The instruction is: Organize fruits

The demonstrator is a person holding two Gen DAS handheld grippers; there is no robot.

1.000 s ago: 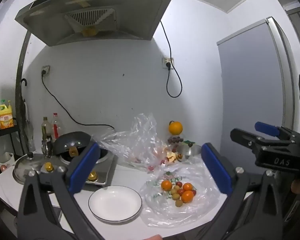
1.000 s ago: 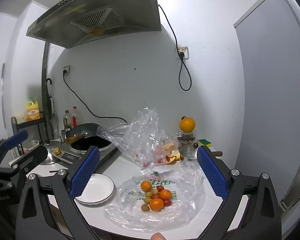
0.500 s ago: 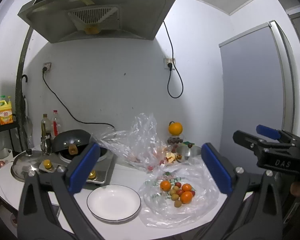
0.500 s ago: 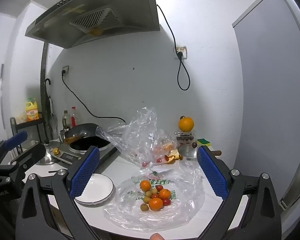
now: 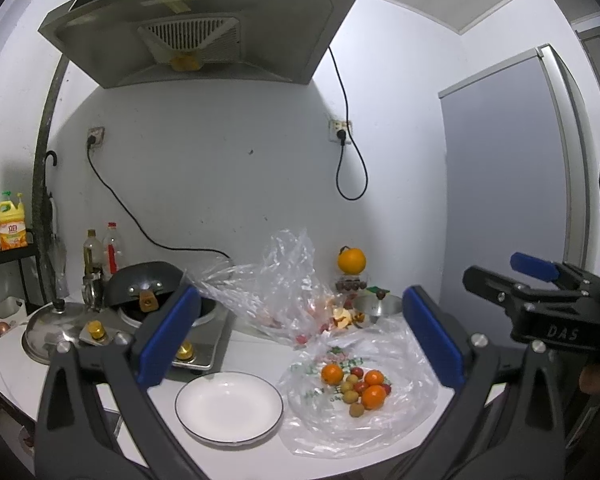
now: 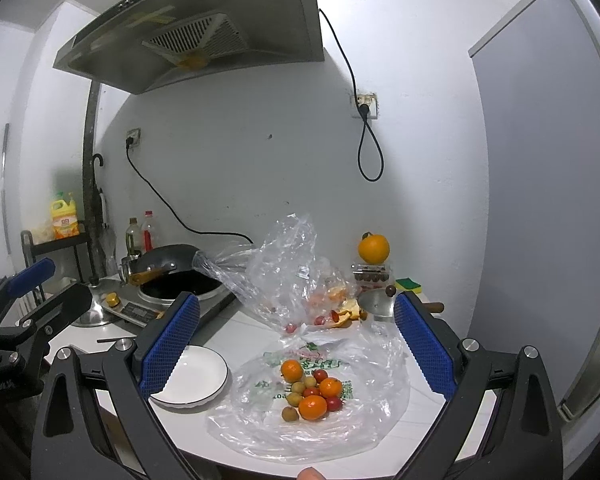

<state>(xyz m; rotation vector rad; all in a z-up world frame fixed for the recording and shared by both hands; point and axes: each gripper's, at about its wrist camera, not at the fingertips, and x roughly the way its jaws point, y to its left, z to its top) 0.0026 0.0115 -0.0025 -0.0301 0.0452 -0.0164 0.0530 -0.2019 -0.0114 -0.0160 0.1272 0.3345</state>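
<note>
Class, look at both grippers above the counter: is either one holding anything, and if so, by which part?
Nothing is held. The left gripper and the right gripper are both open and empty, above the counter; the fruit pile lies untouched on its plastic bag.

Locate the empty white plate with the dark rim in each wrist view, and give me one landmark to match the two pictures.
Left wrist view: the empty white plate with the dark rim sits low, left of centre, on the counter.
Right wrist view: the plate sits lower left, partly behind a blue gripper pad.
Shared landmark: the pile of small oranges and other fruit on the clear plastic bag, immediately right of the plate.
</note>
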